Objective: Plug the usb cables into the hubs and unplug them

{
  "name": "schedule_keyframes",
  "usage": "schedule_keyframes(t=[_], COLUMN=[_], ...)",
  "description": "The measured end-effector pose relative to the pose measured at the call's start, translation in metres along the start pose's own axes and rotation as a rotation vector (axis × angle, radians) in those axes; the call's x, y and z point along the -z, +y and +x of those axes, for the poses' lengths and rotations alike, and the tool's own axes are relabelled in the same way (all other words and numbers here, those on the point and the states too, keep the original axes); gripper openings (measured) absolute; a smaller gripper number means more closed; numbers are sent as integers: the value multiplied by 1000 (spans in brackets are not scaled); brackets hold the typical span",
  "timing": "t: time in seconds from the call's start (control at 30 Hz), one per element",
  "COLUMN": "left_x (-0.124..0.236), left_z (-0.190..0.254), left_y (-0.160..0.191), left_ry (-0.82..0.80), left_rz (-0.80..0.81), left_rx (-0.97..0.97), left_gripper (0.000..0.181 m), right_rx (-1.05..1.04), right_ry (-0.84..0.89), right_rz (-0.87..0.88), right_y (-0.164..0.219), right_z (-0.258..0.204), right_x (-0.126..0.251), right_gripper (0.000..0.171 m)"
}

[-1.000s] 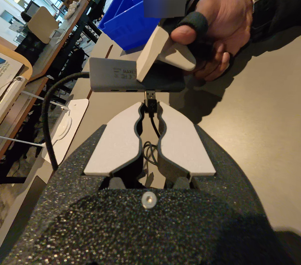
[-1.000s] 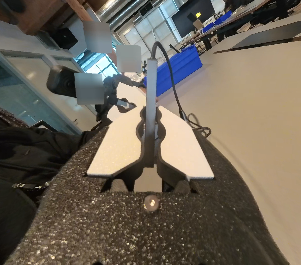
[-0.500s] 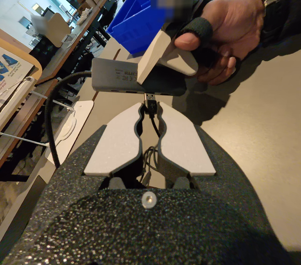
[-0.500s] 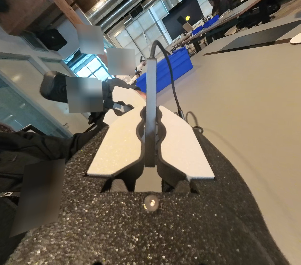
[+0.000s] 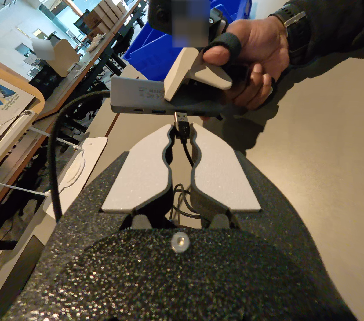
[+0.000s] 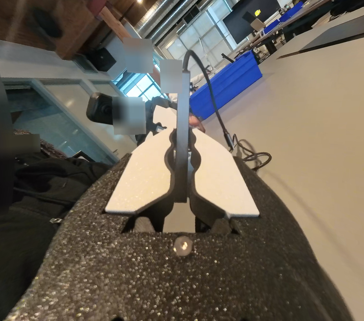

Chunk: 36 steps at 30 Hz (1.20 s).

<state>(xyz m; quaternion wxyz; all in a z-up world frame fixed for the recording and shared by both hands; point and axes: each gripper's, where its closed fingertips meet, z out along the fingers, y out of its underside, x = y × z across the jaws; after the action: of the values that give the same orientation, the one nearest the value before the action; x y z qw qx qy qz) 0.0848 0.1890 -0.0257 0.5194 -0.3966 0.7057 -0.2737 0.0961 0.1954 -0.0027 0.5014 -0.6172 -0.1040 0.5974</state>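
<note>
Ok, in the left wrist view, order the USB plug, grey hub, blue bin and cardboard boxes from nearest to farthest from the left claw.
1. USB plug: gripped at the left claw tips.
2. Grey hub: just beyond the plug, held up by the right claw.
3. Blue bin: behind the hub, on the table.
4. Cardboard boxes: far back left, on another desk.

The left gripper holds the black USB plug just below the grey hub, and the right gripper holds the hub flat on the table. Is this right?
Not quite. The right gripper holds the grey hub lifted off the table, not flat on it; the left wrist view shows open space under it. The rest is right: the left gripper grips the black USB plug just below the hub.
</note>
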Motion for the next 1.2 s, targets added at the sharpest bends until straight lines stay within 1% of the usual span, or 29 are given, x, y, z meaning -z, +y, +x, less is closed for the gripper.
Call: schedule_keyframes(t=[0.17,0.23,0.27,0.33,0.4,0.57,0.77,0.83,0.9,0.97,1.03,1.1,1.2], left_x=[-4,-9,-13,-19,-21,-19,-16,-15,-14,-12,-10,-9,-7], left_z=[2,9,15,22,22,19,19,16,11,6,1,-3,-6], left_y=[9,12,15,16,12,14,11,15,21,25,26,25,24], left_ry=[-5,16,32,45,47,52,64,59,52,41,31,18,7], left_rz=[-58,-74,-92,-106,-92,-98,-87,-109,-130,-142,-140,-131,-127], left_rx=[-38,-50,-72,-59,-33,-3,12,19,41,71,92,101,108], left_gripper=[14,12,7,7,7,7,7,7,7,7,7,7,7], right_rx=[19,58,99,133,151,129,110,110,110,71,-18,-90,-138], right_ry=[23,25,66,144,180,242,252,307,421,523,596,615,620], right_rz=[-42,-85,-90,-59,-47,-59,-46,-86,-154,-204,-231,-275,-288], right_y=[5,13,16,11,7,9,7,10,16,22,28,36,41], right_z=[1,-2,0,5,7,21,24,33,49,65,76,80,82], right_x=[-2,-8,-13,-18,-17,-10,-8,-3,6,18,29,35,38], right_gripper=[12,12,12,12,12,11,12,12,12,11,11,11,12])
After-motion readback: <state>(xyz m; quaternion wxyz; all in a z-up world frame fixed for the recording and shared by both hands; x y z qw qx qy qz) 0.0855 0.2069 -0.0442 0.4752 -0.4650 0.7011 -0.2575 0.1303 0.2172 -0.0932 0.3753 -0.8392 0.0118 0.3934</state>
